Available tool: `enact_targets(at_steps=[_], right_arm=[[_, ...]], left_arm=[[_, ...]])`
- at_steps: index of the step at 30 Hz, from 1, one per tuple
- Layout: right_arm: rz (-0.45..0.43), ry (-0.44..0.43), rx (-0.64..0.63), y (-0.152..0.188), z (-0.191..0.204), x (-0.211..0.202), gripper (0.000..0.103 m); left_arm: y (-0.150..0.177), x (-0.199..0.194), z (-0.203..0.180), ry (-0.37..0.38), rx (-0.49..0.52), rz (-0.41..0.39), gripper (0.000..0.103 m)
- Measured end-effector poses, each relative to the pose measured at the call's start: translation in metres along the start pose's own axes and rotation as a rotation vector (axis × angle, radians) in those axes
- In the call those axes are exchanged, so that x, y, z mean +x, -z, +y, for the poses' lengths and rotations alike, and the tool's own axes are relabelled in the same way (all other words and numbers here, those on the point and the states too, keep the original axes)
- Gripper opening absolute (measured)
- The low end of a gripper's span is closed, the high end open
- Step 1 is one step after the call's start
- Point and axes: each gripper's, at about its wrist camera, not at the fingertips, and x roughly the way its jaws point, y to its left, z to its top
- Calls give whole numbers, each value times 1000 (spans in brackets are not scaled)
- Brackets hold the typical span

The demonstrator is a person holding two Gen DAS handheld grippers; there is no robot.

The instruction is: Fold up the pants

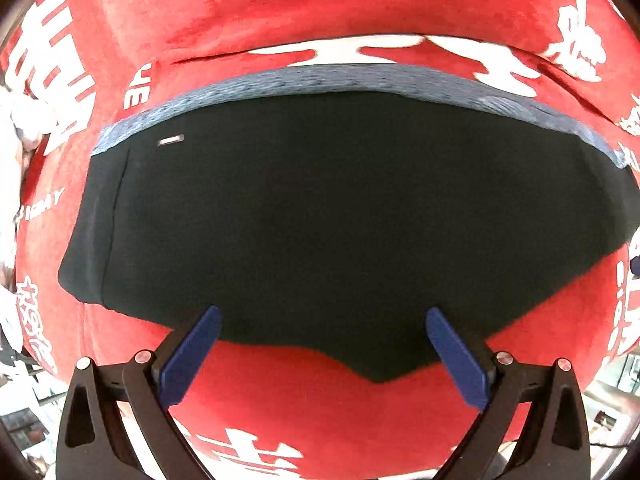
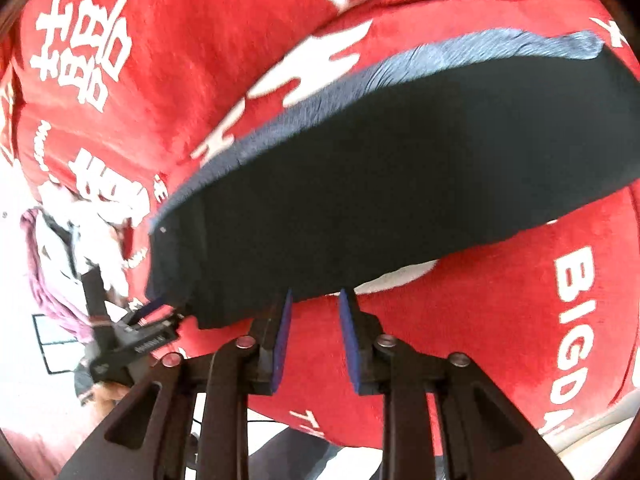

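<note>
The pants (image 1: 340,208) are black with a blue-grey waistband (image 1: 320,80) along their far edge. They lie flat, folded into a compact shape, on the red cloth. My left gripper (image 1: 324,320) is open and empty, its blue pads (image 1: 192,356) just at the pants' near edge. In the right wrist view the pants (image 2: 400,168) stretch from lower left to upper right. My right gripper (image 2: 314,304) is open by a narrow gap and empty at their near edge. The left gripper also shows there (image 2: 156,312), at the pants' left corner.
A red plush cloth (image 1: 320,8) with white lettering covers the table (image 2: 560,320). A pile of white and pink clothing (image 2: 60,264) lies past the cloth's left edge. The floor shows beyond the near edge.
</note>
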Motion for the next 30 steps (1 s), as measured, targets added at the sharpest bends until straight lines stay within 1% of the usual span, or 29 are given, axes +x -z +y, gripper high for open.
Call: enact_targets(at_steps=[1, 3, 6, 10, 15, 19, 23, 27, 30], right_arm=[[-11, 5, 10, -3, -5, -10, 40], [-29, 31, 10, -9, -8, -21, 44], [-42, 58, 20, -10, -18, -32, 46], [-25, 67, 44, -2, -24, -25, 47], [-1, 163, 16, 10, -31, -14, 47], [6, 162, 26, 12, -41, -11, 47], [-8, 174, 25, 12, -51, -18, 47], [-24, 188, 31, 10, -65, -28, 50], [-31, 195, 32, 10, -75, -35, 50]], left_arm=[[1, -1, -8, -3, 12, 3, 103], [-1, -1, -23, -1, 33, 12, 103], [-5, 2, -44, 6, 59, 34, 103], [-6, 0, -71, 25, 76, 49, 103], [-6, -10, -104, 65, 77, 50, 103], [-8, -18, -133, 80, 112, 44, 103], [-11, -23, -158, 92, 148, 39, 103], [-18, -22, -181, 101, 179, 36, 103], [-20, -23, -198, 100, 193, 33, 103]])
